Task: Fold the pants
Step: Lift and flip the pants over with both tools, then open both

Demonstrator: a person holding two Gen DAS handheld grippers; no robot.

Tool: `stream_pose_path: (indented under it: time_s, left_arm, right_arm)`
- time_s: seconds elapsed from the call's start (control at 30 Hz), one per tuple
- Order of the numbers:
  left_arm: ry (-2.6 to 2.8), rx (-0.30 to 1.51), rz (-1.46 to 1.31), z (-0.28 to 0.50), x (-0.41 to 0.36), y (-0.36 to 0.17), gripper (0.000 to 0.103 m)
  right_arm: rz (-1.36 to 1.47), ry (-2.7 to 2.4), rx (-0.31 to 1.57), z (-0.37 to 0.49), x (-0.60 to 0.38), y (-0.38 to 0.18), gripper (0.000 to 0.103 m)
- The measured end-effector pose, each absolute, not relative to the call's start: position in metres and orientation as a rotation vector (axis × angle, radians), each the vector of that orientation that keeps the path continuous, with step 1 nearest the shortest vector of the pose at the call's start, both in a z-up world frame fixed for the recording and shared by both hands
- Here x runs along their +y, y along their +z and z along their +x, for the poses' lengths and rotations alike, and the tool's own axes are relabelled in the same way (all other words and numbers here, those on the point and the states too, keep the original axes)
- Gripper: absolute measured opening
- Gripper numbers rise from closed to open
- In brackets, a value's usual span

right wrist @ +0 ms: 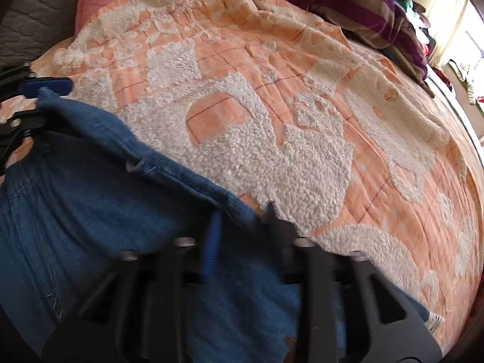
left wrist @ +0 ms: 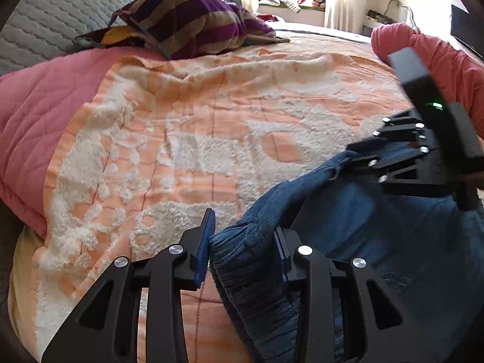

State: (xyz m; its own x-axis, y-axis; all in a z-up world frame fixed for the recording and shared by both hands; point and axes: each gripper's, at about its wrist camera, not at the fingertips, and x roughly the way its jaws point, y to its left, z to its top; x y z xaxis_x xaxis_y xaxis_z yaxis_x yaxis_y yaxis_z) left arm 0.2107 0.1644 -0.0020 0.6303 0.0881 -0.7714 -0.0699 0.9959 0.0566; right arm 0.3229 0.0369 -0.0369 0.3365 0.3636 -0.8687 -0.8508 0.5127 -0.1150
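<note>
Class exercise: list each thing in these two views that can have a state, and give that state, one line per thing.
left gripper: shut on the bunched waistband.
right gripper: shut on the pants' edge.
pants: unfolded, lying on the bed, edge lifted.
bedspread: spread out, lightly wrinkled.
striped blanket: crumpled heap.

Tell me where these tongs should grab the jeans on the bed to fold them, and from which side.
Grip the waistband of the jeans, one corner each, coming from above and slightly behind the edge. That band lies along the jeans' far edge on the bedspread, thick and bunched, so it lifts easily. The left tongs already pinch the bunched corner; the right tongs reach the other end.
</note>
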Motion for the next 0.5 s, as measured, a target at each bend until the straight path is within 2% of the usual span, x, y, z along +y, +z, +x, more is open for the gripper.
stream_pose_path:
  time_s: [0.03,0.13,0.5]
  left_arm:
    - [0.094,0.887,0.016,0.211,0.166,-0.002,0.033]
    - [0.095,0.877,0.008,0.209,0.167,0.0,0.033]
    - [0.025,0.799,0.103,0.171,0.146,0.038,0.033]
  right_arm:
    - [-0.633,0.849,0.892,0.319,0.033,-0.034,0.004]
    - [-0.581,0.835,0.86,0.308,0.02,-0.023,0.001]
    - [-0.343,0.854,0.769,0.235,-0.042,0.041,0.001]
